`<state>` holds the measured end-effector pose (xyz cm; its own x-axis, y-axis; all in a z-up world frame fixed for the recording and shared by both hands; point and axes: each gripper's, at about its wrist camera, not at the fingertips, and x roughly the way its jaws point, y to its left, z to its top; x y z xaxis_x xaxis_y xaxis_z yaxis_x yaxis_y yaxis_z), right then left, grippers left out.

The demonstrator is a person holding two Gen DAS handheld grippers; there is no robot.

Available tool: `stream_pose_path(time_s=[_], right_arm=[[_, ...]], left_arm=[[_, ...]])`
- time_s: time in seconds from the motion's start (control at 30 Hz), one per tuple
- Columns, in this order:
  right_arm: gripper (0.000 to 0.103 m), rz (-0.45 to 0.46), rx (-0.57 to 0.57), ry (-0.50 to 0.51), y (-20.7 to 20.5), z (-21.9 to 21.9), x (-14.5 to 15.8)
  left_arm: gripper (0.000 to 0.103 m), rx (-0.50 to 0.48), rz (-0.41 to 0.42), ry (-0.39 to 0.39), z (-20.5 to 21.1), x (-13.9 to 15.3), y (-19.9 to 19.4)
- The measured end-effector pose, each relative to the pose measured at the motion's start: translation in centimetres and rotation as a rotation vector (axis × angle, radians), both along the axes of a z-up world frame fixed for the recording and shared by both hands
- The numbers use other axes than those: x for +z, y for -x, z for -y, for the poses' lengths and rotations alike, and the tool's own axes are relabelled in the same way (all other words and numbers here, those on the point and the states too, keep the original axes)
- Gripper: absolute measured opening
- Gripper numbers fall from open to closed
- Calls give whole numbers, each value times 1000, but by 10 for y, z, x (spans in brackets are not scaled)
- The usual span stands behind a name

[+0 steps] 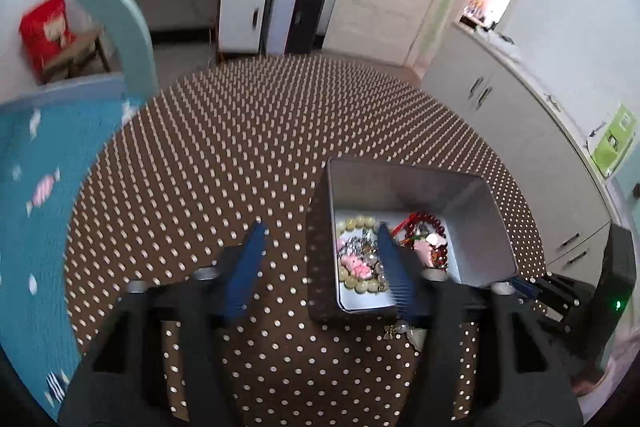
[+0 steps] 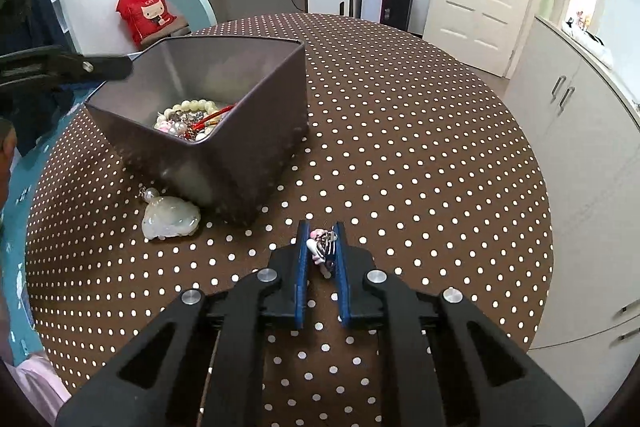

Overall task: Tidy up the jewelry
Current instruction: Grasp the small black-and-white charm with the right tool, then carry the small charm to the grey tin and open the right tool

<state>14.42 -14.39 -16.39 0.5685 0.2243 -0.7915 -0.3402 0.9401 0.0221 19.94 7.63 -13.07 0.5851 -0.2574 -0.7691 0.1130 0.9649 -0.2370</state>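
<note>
So the right hand-held gripper is clamped down on a little charm, a pink-and-white bit with dark metal rings, which hangs lengthwise between the 2 blue pads, long axis running along the fingers and just above the desk. The left hand-held gripper has its jaws apart with nothing between them; its right finger sits over the open metal box, its left finger over bare cloth. The box is a grey tin with straight walls, near the middle of the round desk, which wears a brown cloth with white polka dots. Inside it there's a tangle: a pale bead bracelet, dark red beads, red cord, pink bits. A pale jade-looking pendant lies flat on the cloth just beside the box's near corner. Room behind: a white door, white cabinets, a monitor on a far counter, a red cat cushion.
</note>
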Motion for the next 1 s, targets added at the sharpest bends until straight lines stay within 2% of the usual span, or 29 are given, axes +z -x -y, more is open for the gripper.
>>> stream_pose_path(time_s=[0.07,0.1,0.2,0.27,0.33,0.43,0.6,0.63,0.67,0.7,0.73,0.83,0.9,0.93,0.97,1.0], right_arm=[[10,-4,-10,-12,-3,2,1],[10,-5,-14,-11,-4,4,2],[10,21,-29,-15,-6,13,15],[11,74,-78,-21,-7,17,32],[11,125,-87,-77,-9,16,53],[11,172,-9,-113,-14,-5,74],[12,156,130,-105,-16,-52,79],[16,157,148,-116,-15,-56,80],[42,164,149,-112,-13,-58,81],[78,178,132,-87,-12,-60,82],[85,208,102,-46,-12,-61,83],[85,213,90,-50,-11,-57,85],[85,218,68,-38,-11,-53,85],[85,216,59,-33,-11,-51,84],[85,212,50,-37,-12,-48,83],[85,206,44,-44,-12,-44,82]], left_arm=[[16,-3,-54,30,1,-7,-6],[11,2,-67,36,1,-10,-9],[11,1,-60,31,2,-11,-9],[11,2,-62,32,3,-11,-10],[10,6,-64,33,4,-12,-9],[10,9,-65,24,6,-11,-10],[10,6,-59,22,6,-11,-12],[10,7,-59,24,5,-11,-13],[10,8,-60,26,5,-11,-13],[10,8,-60,23,6,-11,-13],[10,9,-59,22,5,-11,-13],[10,5,-55,14,6,-12,-13],[11,8,-55,16,6,-13,-14],[22,11,-58,-3,7,-14,-13],[48,22,-58,-43,8,-14,-12],[62,32,-49,-66,9,-13,-9]])
